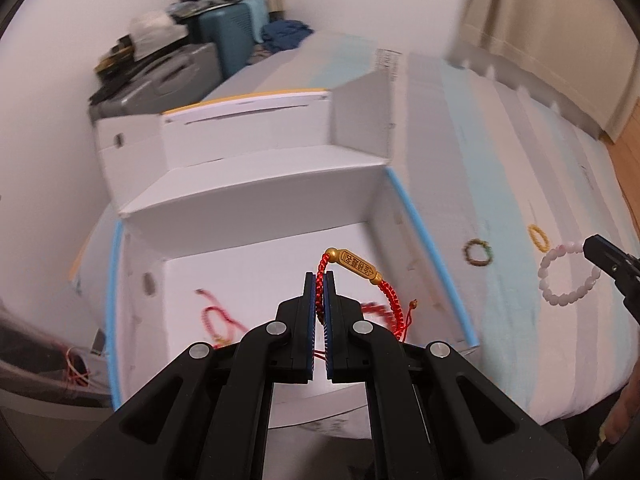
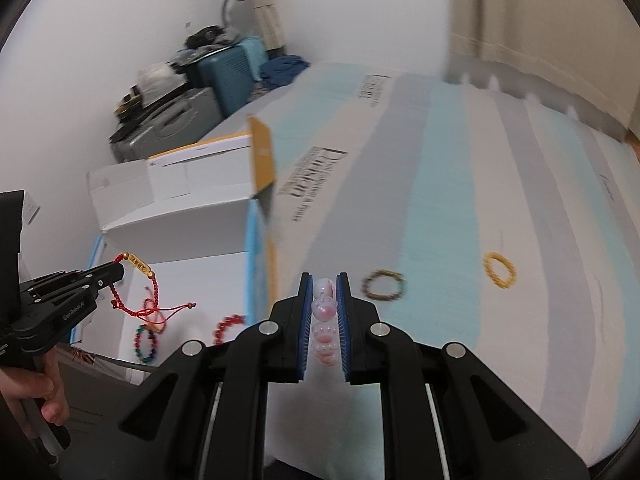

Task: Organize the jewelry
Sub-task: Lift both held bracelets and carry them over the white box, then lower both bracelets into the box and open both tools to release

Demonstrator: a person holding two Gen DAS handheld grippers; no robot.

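My left gripper [image 1: 320, 280] is shut on a red braided bracelet [image 1: 390, 294] with a gold tube charm [image 1: 357, 267] and holds it over the open white box [image 1: 256, 208]. It also shows in the right wrist view [image 2: 116, 274]. My right gripper [image 2: 325, 280] is shut on a pink bead bracelet [image 2: 324, 312], seen edge-on between the pads; the left wrist view shows that bracelet [image 1: 568, 276] over the bed. Inside the box lie a red cord bracelet [image 1: 218, 318], a red bead bracelet [image 2: 228, 326] and a multicoloured bead bracelet [image 2: 145, 344].
A dark green-brown bead bracelet [image 2: 384, 285] and a yellow bead bracelet [image 2: 499, 270] lie on the striped bedsheet [image 2: 460, 200] to the right of the box. The box lid [image 1: 248, 120] stands open behind. Suitcases [image 2: 208, 92] are piled in the far corner.
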